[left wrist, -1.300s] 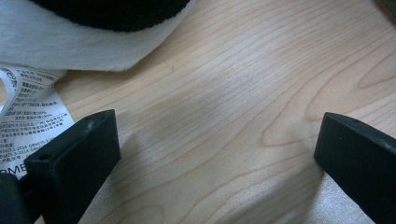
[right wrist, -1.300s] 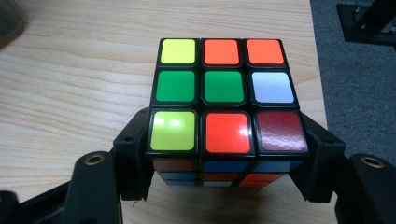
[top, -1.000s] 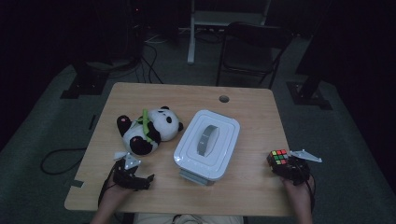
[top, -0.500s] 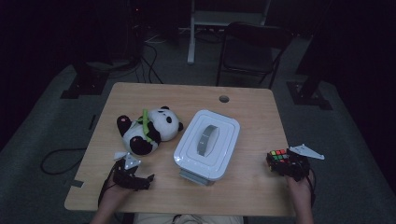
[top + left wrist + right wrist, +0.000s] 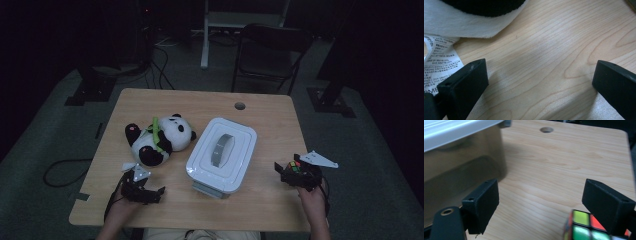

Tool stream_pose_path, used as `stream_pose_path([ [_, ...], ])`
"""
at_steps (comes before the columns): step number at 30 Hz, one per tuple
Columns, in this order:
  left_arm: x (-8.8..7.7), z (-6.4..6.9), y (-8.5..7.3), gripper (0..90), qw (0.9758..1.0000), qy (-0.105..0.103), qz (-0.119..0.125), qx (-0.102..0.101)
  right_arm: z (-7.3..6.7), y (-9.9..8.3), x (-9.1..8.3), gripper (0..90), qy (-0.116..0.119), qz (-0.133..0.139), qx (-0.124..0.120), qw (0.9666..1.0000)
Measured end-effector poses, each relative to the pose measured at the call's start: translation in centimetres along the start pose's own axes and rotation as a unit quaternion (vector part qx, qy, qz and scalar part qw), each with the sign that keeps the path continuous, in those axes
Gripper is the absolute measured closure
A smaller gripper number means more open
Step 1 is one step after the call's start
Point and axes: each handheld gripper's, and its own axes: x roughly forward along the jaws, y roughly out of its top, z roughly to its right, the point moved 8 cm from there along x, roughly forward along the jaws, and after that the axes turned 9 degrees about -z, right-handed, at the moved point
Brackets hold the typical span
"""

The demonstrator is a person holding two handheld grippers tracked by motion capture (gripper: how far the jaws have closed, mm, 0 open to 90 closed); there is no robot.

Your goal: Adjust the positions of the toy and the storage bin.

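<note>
A colourful puzzle cube [image 5: 294,166] is at the table's right edge, right at my right gripper [image 5: 290,169]. In the right gripper view the cube [image 5: 586,225] lies low beside the right jaw, and the left jaw stands far from it. That gripper [image 5: 541,195] is open; its jaws have just been opening. A white lidded container [image 5: 222,152] sits mid-table, its wall [image 5: 461,157] close on the left. My left gripper [image 5: 145,187] rests open near the front left, with bare wood between its jaws [image 5: 539,72]. A plush panda [image 5: 160,137] lies just beyond it.
The panda's white fur [image 5: 469,22] and its printed label [image 5: 439,57] lie close to the left jaw. A cable hole [image 5: 240,106] is near the table's far edge. A chair [image 5: 270,55] stands behind the table.
My right gripper has shifted slightly left and up, with the cube still beside it. The left hand, the panda and the container have kept still.
</note>
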Motion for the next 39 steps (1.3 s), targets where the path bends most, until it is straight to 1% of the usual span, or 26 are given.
stream_pose_path([
  [2,0.0,0.0,0.0,0.9,1.0000,0.000,0.000,0.000,-0.6,-0.1,0.3,14.2,0.008,-0.005,-0.009,0.9999],
  [4,0.0,0.0,0.0,0.9,1.0000,0.000,0.000,0.000,-1.3,-0.3,0.8,14.2,0.021,-0.012,-0.013,0.9996],
  [6,0.0,0.0,0.0,1.0,1.0000,0.000,0.000,0.000,-1.5,-0.4,1.0,14.1,0.024,-0.015,-0.014,0.9995],
  [7,0.0,0.0,0.0,0.9,1.0000,0.000,0.000,0.000,-2.2,-0.7,1.5,14.2,0.039,-0.020,-0.019,0.9989],
  [8,0.0,0.0,0.0,1.0,1.0000,0.000,0.000,0.000,-2.6,-0.9,1.8,14.2,0.047,-0.025,-0.024,0.9983],
  [10,0.0,0.0,0.0,1.0,1.0000,0.001,0.000,-0.001,-3.0,-1.4,2.3,14.2,0.055,-0.035,-0.032,0.9974],
  [12,0.0,0.0,0.0,1.0,1.0000,0.001,0.000,-0.002,-3.5,-1.9,2.8,14.2,0.068,-0.046,-0.037,0.9960],
  [15,0.0,0.0,0.0,0.9,1.0000,0.001,0.000,-0.002,-3.8,-2.7,3.5,14.2,0.077,-0.056,-0.037,0.9948],
  [16,0.0,0.0,0.0,0.9,1.0000,0.001,0.001,-0.002,-3.9,-3.0,3.8,14.2,0.080,-0.060,-0.041,0.9942],
  [20,0.0,0.0,0.0,0.9,1.0000,0.000,0.000,-0.001,-4.2,-3.8,4.8,14.2,0.075,-0.076,-0.055,0.9927],
  [22,0.0,0.2,0.0,0.9,1.0000,-0.004,0.001,0.006,-4.3,-4.1,5.2,14.2,0.078,-0.080,-0.058,0.9921],
  [24,0.0,0.3,-0.1,0.9,0.9999,-0.007,0.001,0.008,-4.4,-4.4,5.6,14.2,0.077,-0.087,-0.062,0.9913],
  [29,0.0,0.3,-0.1,0.9,0.9999,-0.009,0.002,0.010,-4.4,-5.3,6.4,14.2,0.063,-0.113,-0.073,0.9889],
  [34,0.0,0.3,-0.1,0.9,0.9999,-0.010,0.002,0.012,-4.3,-5.4,6.6,14.1,0.046,-0.117,-0.081,0.9887],
  [39,0.0,0.3,-0.1,0.9,0.9998,-0.012,0.002,0.014,-4.3,-5.4,6.6,14.0,0.044,-0.118,-0.083,0.9886],
])
